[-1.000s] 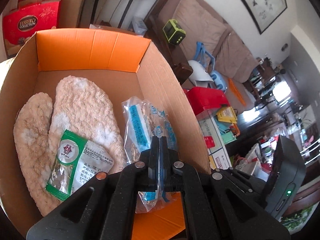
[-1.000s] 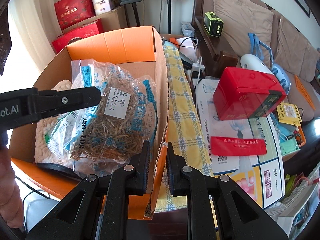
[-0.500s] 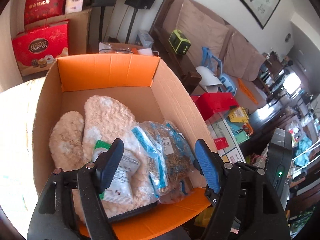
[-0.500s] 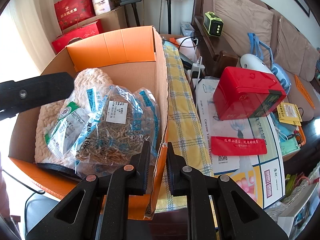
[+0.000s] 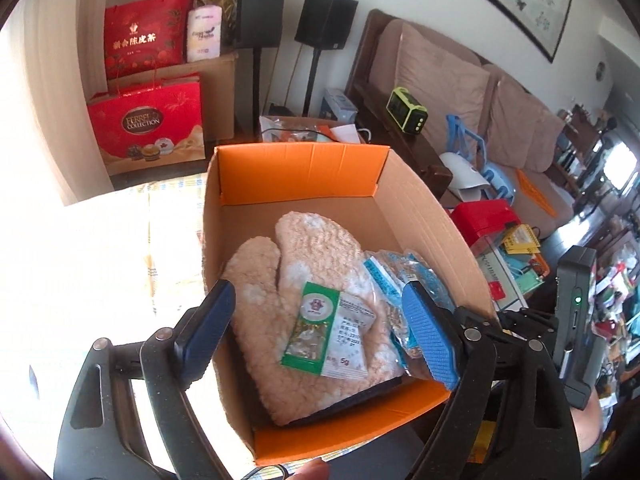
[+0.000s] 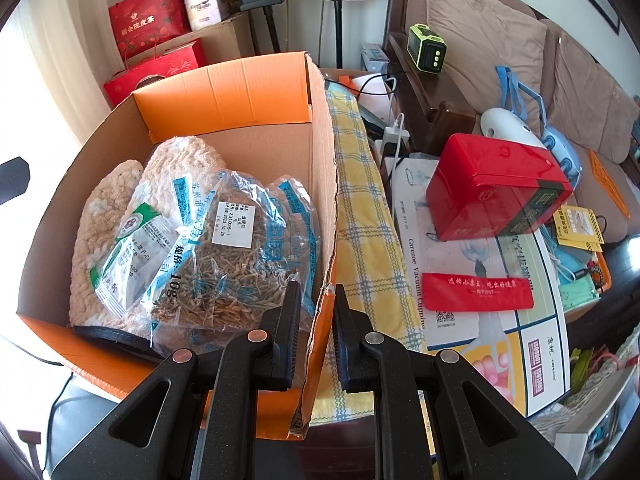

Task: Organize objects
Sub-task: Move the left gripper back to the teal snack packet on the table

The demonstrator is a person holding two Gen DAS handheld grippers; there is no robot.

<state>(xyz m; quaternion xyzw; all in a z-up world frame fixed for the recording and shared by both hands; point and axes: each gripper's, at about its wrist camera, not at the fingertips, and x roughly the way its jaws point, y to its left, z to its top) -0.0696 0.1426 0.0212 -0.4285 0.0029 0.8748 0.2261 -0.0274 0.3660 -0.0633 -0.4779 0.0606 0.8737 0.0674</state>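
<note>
Your left tongs (image 5: 318,330) hang spread and empty, your right tongs (image 6: 317,326) pinch the box wall (image 6: 325,216); the herb bag (image 6: 236,252) looks light, crinkly and slippery, so grab its edge.

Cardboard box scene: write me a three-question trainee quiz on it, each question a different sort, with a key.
1. True or false: the left gripper is shut on the blue-printed herb bag.
2. Multiple choice: the right gripper straddles which part of the cardboard box? A) its side wall B) its far flap C) its floor
3. Fill in: the green-and-white sachet lies on the fuzzy beige ____.

Key: 1 false, its fingers are wide apart and hold nothing; 2 A, one finger inside and one outside; 3 slippers.
</note>
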